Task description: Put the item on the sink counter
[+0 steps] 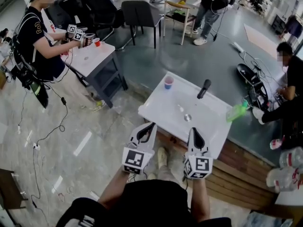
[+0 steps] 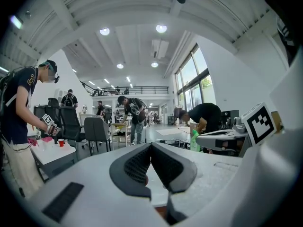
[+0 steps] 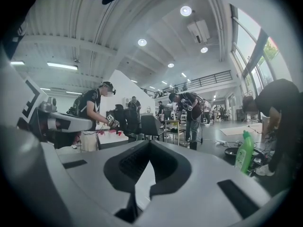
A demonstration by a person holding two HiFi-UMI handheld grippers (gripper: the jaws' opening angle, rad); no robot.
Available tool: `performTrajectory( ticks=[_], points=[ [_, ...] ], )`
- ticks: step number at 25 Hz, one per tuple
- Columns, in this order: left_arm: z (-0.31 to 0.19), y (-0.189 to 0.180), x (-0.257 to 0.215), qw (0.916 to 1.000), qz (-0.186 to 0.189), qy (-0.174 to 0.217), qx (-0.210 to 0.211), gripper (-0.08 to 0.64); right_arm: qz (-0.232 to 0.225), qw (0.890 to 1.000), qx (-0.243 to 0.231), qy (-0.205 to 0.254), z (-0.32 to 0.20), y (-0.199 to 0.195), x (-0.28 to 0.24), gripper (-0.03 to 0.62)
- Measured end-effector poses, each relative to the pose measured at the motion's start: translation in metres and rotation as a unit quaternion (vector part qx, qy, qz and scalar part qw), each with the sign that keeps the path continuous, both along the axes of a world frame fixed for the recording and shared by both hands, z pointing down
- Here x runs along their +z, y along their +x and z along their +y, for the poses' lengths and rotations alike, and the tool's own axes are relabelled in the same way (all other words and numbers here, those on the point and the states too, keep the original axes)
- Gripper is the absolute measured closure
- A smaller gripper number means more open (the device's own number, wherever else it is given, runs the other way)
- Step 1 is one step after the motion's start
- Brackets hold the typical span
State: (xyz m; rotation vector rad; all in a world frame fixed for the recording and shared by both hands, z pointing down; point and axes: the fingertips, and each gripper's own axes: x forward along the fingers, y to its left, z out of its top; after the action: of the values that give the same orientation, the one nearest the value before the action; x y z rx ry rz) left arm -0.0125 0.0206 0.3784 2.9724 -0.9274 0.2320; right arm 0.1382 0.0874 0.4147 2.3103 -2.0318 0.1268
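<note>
The white sink counter [image 1: 163, 109] stands in front of me, with a black faucet [image 1: 204, 89] and a drain [image 1: 187, 117] in its basin. A pink and blue cup [image 1: 168, 82] sits on its far left corner. A green bottle [image 1: 236, 111] stands just past its right edge and also shows in the right gripper view [image 3: 244, 152]. My left gripper [image 1: 152, 125] is at the counter's near edge, shut with nothing in it [image 2: 151, 145]. Beside it my right gripper [image 1: 192, 130] is level and also shut and empty [image 3: 149, 143].
A person with grippers works at a small white table [image 1: 90, 59] at the back left, where a red cup [image 1: 96, 42] stands. Black chairs [image 1: 140, 14] are behind. Another person crouches at the right [image 1: 289, 77] beside a black pan [image 1: 248, 74] and cables on the floor.
</note>
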Motion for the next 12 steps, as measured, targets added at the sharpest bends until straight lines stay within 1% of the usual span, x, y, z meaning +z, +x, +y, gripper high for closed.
performTrajectory(
  ticks=[2,6,12],
  points=[
    [0.0036,0.0,0.0013,1.0,0.005,-0.002,0.003,0.557,-0.004,1.0,0.001,-0.002,0.0031,-0.0015,0.0009,0.592],
    [0.0046,-0.0006,0.0025,0.9999,0.002,0.012,0.002,0.557,-0.003,1.0,-0.001,0.0,0.0051,-0.0007,0.0058,0.592],
    [0.0028,0.0008,0.0006,1.0,0.002,0.009,0.001,0.557,-0.005,1.0,-0.005,-0.002,0.0014,0.0012,0.0018,0.594]
  ],
)
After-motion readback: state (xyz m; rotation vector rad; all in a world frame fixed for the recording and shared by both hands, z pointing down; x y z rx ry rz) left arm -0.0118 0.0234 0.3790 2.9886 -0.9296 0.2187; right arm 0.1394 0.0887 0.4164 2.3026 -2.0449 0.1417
